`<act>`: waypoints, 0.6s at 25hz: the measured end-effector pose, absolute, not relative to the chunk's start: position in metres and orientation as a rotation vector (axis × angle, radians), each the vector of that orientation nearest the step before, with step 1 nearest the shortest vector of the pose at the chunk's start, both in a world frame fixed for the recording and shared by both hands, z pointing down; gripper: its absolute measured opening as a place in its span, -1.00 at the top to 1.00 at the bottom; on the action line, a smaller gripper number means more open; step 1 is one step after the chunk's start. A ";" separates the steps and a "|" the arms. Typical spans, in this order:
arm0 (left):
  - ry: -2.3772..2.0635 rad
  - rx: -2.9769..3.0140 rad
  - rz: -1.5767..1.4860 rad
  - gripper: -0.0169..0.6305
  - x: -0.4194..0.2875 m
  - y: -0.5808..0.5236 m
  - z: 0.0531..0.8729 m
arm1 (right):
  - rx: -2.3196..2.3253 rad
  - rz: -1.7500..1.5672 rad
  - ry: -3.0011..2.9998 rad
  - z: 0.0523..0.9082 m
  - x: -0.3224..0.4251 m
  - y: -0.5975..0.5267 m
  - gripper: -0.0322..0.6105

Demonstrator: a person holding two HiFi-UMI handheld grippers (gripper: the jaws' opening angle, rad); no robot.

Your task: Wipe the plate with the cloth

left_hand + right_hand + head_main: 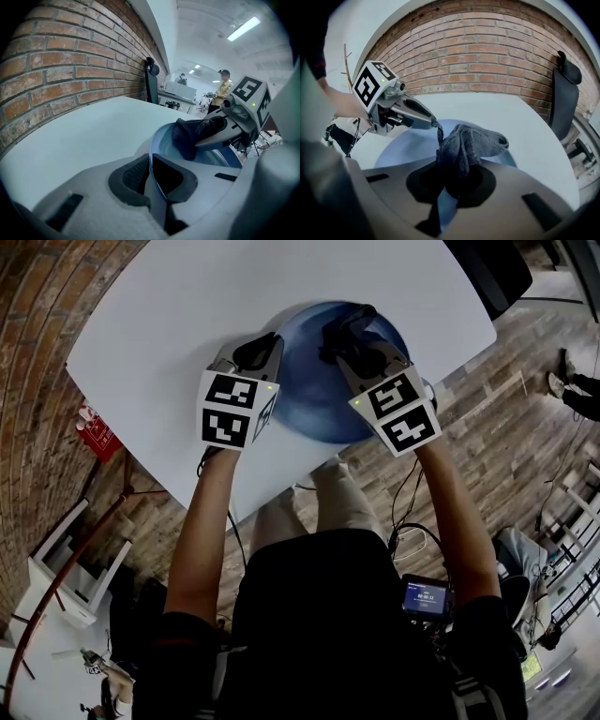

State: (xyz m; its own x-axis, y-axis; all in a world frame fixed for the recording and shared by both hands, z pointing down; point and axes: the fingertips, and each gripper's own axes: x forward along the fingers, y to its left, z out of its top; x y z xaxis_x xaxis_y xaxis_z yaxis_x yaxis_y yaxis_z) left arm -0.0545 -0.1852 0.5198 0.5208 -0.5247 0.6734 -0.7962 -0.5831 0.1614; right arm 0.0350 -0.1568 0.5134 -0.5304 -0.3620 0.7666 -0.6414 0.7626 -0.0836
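Note:
A round blue plate (314, 395) lies on the white table (169, 324). My left gripper (265, 352) is at the plate's left rim, and in the left gripper view the jaws (152, 174) are shut on the plate's thin edge (159, 136). My right gripper (345, 334) is over the plate's far part, shut on a dark grey cloth (461, 145). The cloth (190, 133) bunches out of those jaws (457, 180) and rests on the plate (403, 147). The left gripper (401, 112) shows there too, at the rim beside the cloth.
A brick wall (487, 56) runs behind the table, with a black chair (565, 93) by it. The table's near edge (281, 474) is close to my legs. A person (224, 89) stands far off in the room. Cables and a small screen (424, 596) hang near my waist.

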 end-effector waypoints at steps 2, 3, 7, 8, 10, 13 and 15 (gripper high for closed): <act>-1.079 2.309 0.802 0.83 -0.054 -0.185 0.520 | 0.746 0.460 -2.169 0.514 0.039 -0.155 0.77; -1.079 2.310 0.802 0.83 -0.055 -0.185 0.520 | 0.746 0.458 -2.163 0.515 0.041 -0.154 0.77; -1.078 2.312 0.801 0.83 -0.056 -0.184 0.521 | 0.751 0.457 -2.136 0.518 0.048 -0.150 0.77; -1.077 2.312 0.801 0.83 -0.056 -0.184 0.521 | 0.752 0.458 -2.129 0.518 0.050 -0.149 0.77; -1.074 2.311 0.799 0.83 -0.056 -0.184 0.521 | 0.752 0.455 -2.113 0.519 0.054 -0.148 0.77; -1.070 2.311 0.794 0.83 -0.056 -0.184 0.521 | 0.745 0.449 -2.086 0.520 0.057 -0.144 0.77; -1.067 2.312 0.794 0.83 -0.056 -0.184 0.521 | 0.738 0.457 -2.070 0.521 0.058 -0.142 0.77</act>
